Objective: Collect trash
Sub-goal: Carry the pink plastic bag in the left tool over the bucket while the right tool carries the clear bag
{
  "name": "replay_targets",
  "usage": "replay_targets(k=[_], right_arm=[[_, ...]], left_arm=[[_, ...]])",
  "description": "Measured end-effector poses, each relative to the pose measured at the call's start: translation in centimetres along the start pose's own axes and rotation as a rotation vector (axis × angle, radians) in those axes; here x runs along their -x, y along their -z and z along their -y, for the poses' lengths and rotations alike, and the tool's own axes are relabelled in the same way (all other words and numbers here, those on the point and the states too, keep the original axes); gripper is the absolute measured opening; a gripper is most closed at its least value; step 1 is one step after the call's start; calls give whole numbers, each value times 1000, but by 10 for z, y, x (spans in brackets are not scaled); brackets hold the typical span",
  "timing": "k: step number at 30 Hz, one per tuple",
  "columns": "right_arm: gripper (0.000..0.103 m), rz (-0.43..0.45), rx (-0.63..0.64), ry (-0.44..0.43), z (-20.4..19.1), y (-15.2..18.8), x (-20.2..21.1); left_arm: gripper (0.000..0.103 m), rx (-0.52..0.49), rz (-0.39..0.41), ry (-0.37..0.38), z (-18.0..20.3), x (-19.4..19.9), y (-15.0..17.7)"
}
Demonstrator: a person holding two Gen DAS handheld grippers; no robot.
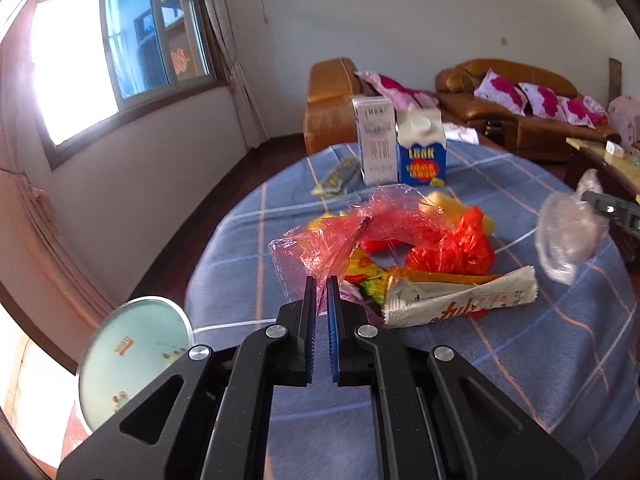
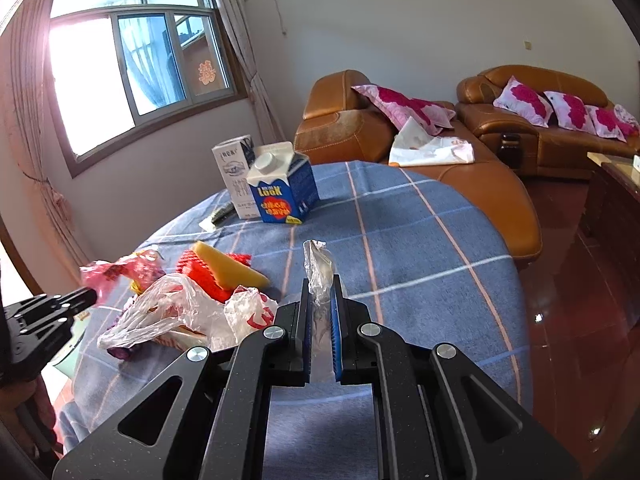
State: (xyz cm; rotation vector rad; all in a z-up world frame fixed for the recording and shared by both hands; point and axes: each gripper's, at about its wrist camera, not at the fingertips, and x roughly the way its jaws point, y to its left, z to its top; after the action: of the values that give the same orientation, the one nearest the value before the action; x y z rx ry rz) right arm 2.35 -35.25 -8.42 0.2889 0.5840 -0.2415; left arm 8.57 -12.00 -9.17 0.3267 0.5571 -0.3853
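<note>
My left gripper (image 1: 321, 280) is shut on the near edge of a pink see-through plastic bag (image 1: 360, 220) that lies over the trash pile on the blue checked table (image 1: 520, 360). The pile holds a red net bag (image 1: 452, 252), a yellow foam wedge (image 2: 228, 266) and a white snack wrapper (image 1: 460, 296). My right gripper (image 2: 321, 280) is shut on a crumpled clear plastic film (image 2: 318, 268), held above the cloth to the right of the pile. In the left wrist view that clear plastic film (image 1: 568, 236) hangs from the right gripper (image 1: 590, 197) at the right edge.
A blue milk carton (image 1: 422, 152) and a white carton (image 1: 376, 140) stand upright at the table's far side, a dark flat wrapper (image 1: 336, 178) beside them. A round teal bin (image 1: 132, 356) sits below the table's left edge. Brown sofas (image 2: 500, 184) stand beyond.
</note>
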Motion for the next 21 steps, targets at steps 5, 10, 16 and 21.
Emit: replay_targets(k=[5,10,16,21], right_arm=[[9,16,57,-28,-34,-12,-8],[9,21,113,-77,-73,-20,-20],[9,15,186,-128,-119,-25,-37],[9,4,235,-159,-149,-27,-52]], left_arm=[[5,19,25,-56,-20,21,6],[5,52,31,-94,-43,33,14],[5,82,30,-159,-70,41,21],[5,112,7,-209,-95,42,31]])
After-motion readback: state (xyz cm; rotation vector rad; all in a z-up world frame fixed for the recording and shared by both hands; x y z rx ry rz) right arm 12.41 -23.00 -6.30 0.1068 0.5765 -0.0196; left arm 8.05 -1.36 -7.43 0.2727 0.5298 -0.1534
